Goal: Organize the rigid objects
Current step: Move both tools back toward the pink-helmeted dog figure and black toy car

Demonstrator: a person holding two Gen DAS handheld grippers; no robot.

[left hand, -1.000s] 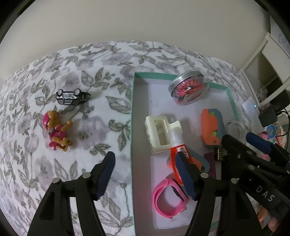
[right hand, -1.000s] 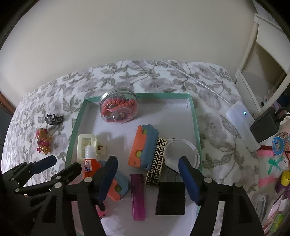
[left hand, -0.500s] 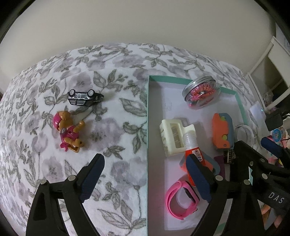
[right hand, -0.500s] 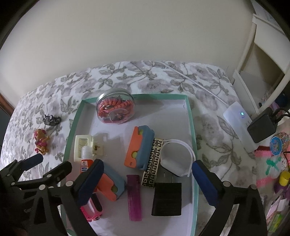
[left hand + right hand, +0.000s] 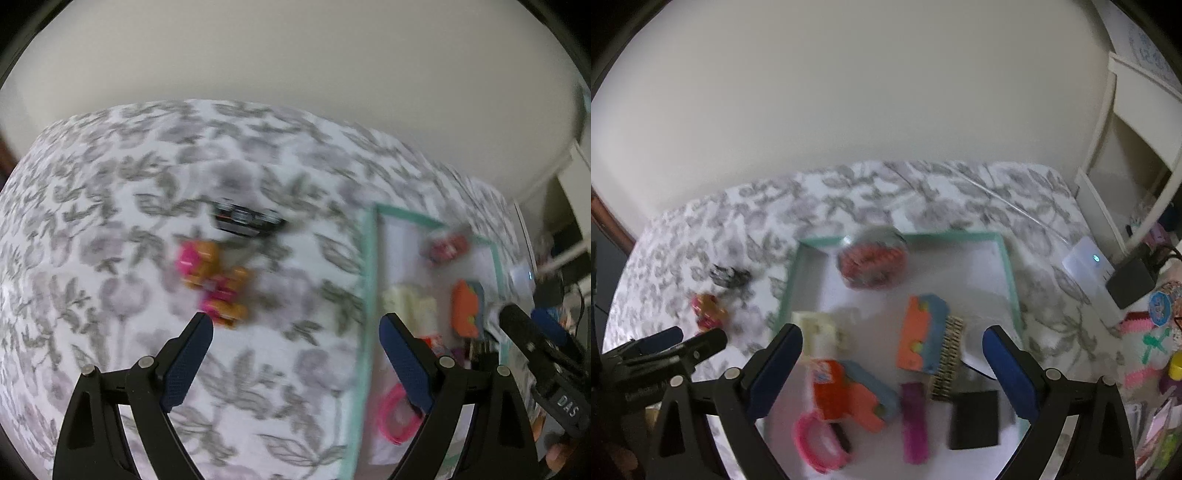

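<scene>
Mostly done: the tray (image 5: 1010, 273) on the floral bed (image 5: 110, 206) already holds most objects, while the toy car (image 5: 245, 220) and a blurred figurine (image 5: 216, 284), apparently a pup, lie beyond its left edge. Both the left gripper (image 5: 295, 336) and right gripper (image 5: 892, 345) have fingers spread, empty.

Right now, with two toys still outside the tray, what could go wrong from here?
The pink-and-orange toy figure and the black toy car lie close together on the floral cloth, so the left gripper, jaws open, might knock the car. The tray is already crowded; new items could pile on others.
</scene>
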